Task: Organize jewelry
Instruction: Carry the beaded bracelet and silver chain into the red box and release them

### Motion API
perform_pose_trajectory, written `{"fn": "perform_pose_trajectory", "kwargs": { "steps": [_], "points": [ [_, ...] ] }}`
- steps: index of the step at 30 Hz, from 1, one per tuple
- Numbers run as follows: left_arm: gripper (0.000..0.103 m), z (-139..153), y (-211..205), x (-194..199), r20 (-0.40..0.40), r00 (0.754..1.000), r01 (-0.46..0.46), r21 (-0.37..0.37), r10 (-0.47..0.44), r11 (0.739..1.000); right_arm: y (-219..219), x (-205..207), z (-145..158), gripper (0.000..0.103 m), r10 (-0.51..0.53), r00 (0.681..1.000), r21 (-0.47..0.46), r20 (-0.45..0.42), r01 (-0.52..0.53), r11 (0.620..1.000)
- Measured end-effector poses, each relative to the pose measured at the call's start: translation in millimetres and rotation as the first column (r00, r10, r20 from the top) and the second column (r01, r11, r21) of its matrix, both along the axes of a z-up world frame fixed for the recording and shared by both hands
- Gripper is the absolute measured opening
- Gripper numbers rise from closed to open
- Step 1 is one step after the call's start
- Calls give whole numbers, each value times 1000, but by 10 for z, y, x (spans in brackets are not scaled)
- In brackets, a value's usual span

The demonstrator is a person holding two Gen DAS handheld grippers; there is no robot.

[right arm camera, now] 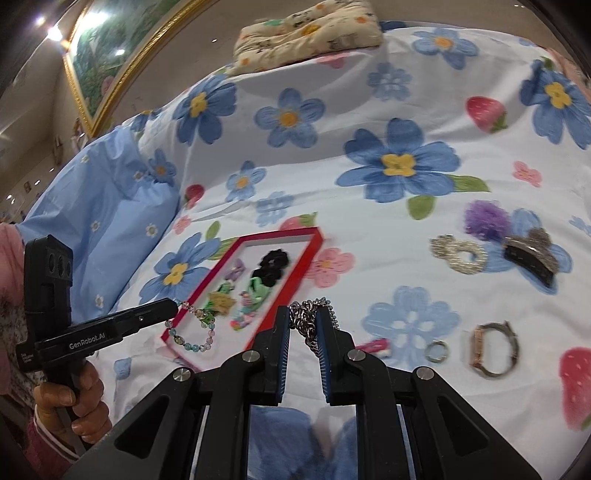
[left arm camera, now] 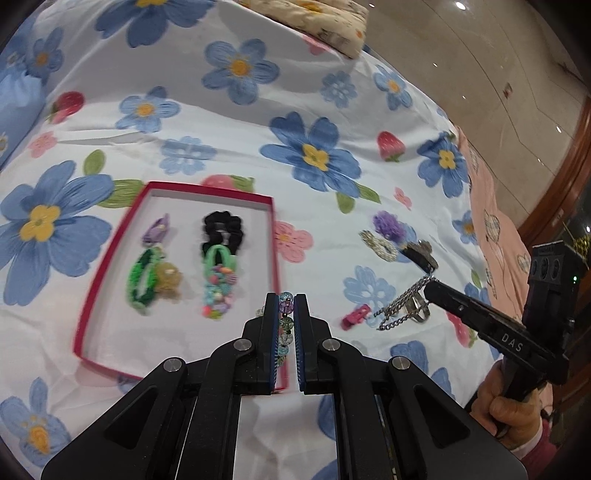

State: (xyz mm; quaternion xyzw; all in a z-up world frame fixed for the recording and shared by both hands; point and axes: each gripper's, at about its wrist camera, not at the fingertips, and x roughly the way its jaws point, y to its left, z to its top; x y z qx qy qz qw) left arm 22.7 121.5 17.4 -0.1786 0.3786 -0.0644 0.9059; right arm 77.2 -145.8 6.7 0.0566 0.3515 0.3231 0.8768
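Note:
A red-rimmed box (left arm camera: 110, 254) lies on the flowered bedsheet and holds a black scrunchie (left arm camera: 221, 229), green hair ties and a purple clip. My left gripper (left arm camera: 286, 306) is shut on a glass-bead bracelet (left arm camera: 285, 325); in the right wrist view the bracelet (right arm camera: 192, 332) hangs from it over the box's near corner (right arm camera: 173, 343). My right gripper (right arm camera: 304, 319) is shut on a silver chain (right arm camera: 306, 317); the chain (left arm camera: 402, 306) dangles above the sheet in the left wrist view.
Loose on the sheet to the right: a purple pompom (right arm camera: 484, 218), a pearl hair piece (right arm camera: 458, 254), a black claw clip (right arm camera: 532, 254), a ring (right arm camera: 436, 350), a watch (right arm camera: 493, 349), a pink clip (left arm camera: 354, 315). A cushion (right arm camera: 306, 33) lies at the far edge.

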Motion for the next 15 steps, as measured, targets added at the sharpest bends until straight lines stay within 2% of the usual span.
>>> {"fn": "perform_pose_trajectory", "kwargs": {
  "steps": [6, 15],
  "points": [
    [6, -57, 276, -76, -9, 998, -62, 1, 62, 998, 380, -1, -1, 14, 73, 997, 13, -9, -73, 997],
    [6, -183, 507, -80, -28, 994, -108, -1, 108, 994, 926, 26, -27, 14, 171, 985, 22, -23, -170, 985]
  ]
}}
